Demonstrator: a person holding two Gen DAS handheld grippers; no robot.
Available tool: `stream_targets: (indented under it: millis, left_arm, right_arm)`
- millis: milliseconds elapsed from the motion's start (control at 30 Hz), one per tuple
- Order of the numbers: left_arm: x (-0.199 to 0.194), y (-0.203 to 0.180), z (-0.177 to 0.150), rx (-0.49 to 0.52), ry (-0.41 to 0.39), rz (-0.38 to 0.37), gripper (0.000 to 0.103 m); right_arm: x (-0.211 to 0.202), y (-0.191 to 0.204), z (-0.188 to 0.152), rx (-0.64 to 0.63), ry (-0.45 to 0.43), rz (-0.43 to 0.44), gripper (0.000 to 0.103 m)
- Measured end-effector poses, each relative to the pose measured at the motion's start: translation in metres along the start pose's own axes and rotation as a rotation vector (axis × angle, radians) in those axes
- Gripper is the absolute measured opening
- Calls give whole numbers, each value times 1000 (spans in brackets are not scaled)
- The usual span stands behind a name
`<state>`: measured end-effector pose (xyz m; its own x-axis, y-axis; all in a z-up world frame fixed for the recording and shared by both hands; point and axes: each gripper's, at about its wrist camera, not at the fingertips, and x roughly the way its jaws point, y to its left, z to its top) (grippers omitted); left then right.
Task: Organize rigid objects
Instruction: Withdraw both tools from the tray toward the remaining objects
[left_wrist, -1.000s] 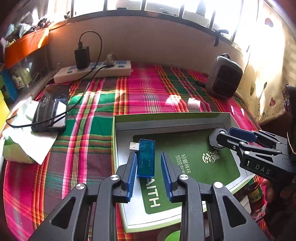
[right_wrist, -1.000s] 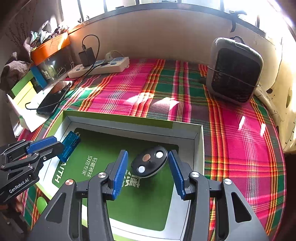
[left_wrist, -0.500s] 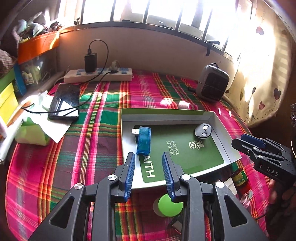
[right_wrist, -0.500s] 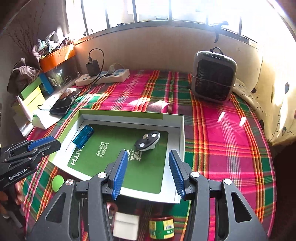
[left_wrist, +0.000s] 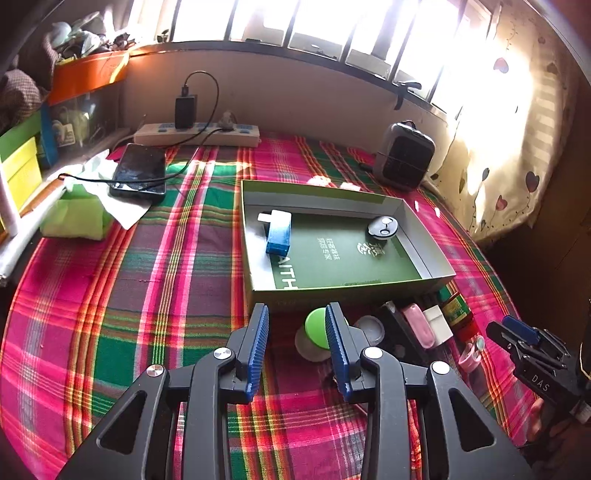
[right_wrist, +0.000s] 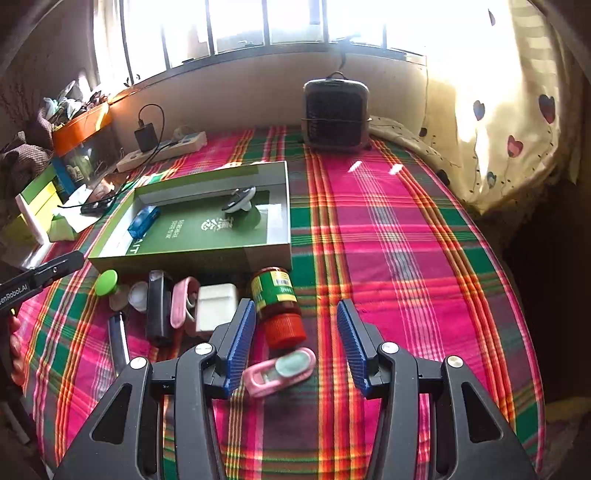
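Observation:
A green box lid (left_wrist: 347, 284) (right_wrist: 192, 254) lies on the plaid cloth and holds a blue USB stick (left_wrist: 278, 233) (right_wrist: 143, 221) and a round black key fob (left_wrist: 382, 228) (right_wrist: 240, 201). Several small objects lie in front of it: a green-capped bottle (left_wrist: 316, 328) (right_wrist: 106, 277), a red-capped jar (right_wrist: 279, 306), a white block (right_wrist: 216, 306), a pink case (right_wrist: 183, 301), a black block (right_wrist: 159, 306) and a pink fob (right_wrist: 279, 371). My left gripper (left_wrist: 297, 345) is open and empty beside the green-capped bottle. My right gripper (right_wrist: 295, 345) is open, around the jar's cap and the pink fob.
A small heater (right_wrist: 334, 114) (left_wrist: 402, 157) stands at the back. A power strip with charger (left_wrist: 195, 134), a phone (left_wrist: 139, 173) and a tissue pack (left_wrist: 75, 218) lie at the left. Boxes and clutter (right_wrist: 44, 195) line the left edge. A curtain (right_wrist: 509, 110) hangs at the right.
Both grippers have drawn back from the box lid and left the USB stick and key fob inside. The small objects in front of the lid have come into view.

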<state>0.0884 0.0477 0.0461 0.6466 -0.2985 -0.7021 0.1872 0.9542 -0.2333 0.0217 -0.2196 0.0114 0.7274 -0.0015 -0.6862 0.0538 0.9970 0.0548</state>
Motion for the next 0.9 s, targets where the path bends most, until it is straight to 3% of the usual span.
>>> stream_targets:
  millis: [167, 300, 567, 900]
  left_arm:
    - [-2, 6, -12, -13, 20, -22, 31]
    - [-4, 8, -17, -8, 32, -33, 31]
    - [-2, 11, -22, 2, 55, -58, 31]
    - [6, 10, -23, 11, 77, -69, 31]
  right_arm:
    - [-5, 3, -20, 56, 11, -10, 48]
    - [1, 7, -22, 83, 21, -29, 55]
    - [21, 5, -26, 164, 79, -28, 56]
    - [10, -8, -41, 152, 88, -121, 56]
